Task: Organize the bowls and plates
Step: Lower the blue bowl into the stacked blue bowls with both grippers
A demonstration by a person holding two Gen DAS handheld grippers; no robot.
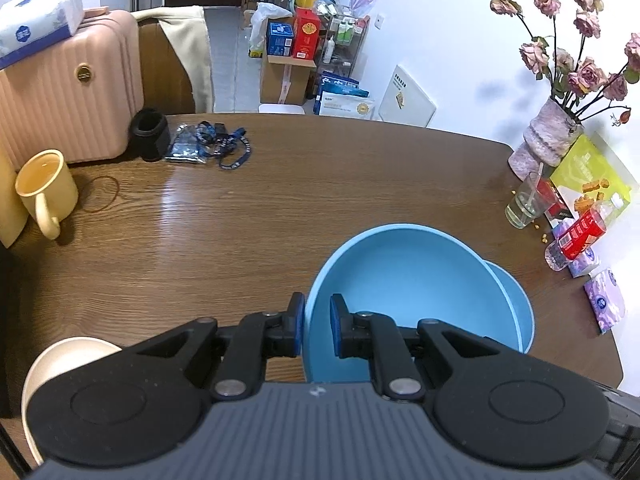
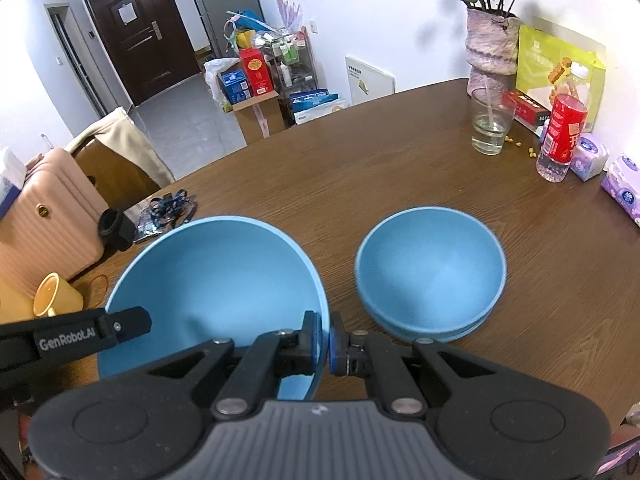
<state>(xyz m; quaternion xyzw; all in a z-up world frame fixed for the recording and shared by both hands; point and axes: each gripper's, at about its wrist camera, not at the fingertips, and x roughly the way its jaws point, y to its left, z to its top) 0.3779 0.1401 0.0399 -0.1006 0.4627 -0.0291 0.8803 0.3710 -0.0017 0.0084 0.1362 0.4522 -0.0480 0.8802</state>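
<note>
Apparently midway: each tool, left tool point(image 1: 317, 326) and right tool point(image 2: 325, 338), is clamped on the large blue bowl's point(image 2: 216, 272) rim; just right of it, the smaller blue bowl point(image 2: 430, 270) awaits nesting.

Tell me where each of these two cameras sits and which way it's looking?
Left wrist view: sits on the left hand-held gripper, looking down along its fingers at the big blue bowl whose rim it clamps; only those fingers show.
Right wrist view: sits on the right hand-held gripper, clamping the same bowl's opposite rim; the left gripper's finger shows too.
Shared: that bowl, the smaller blue bowl, wooden table, vase.
</note>
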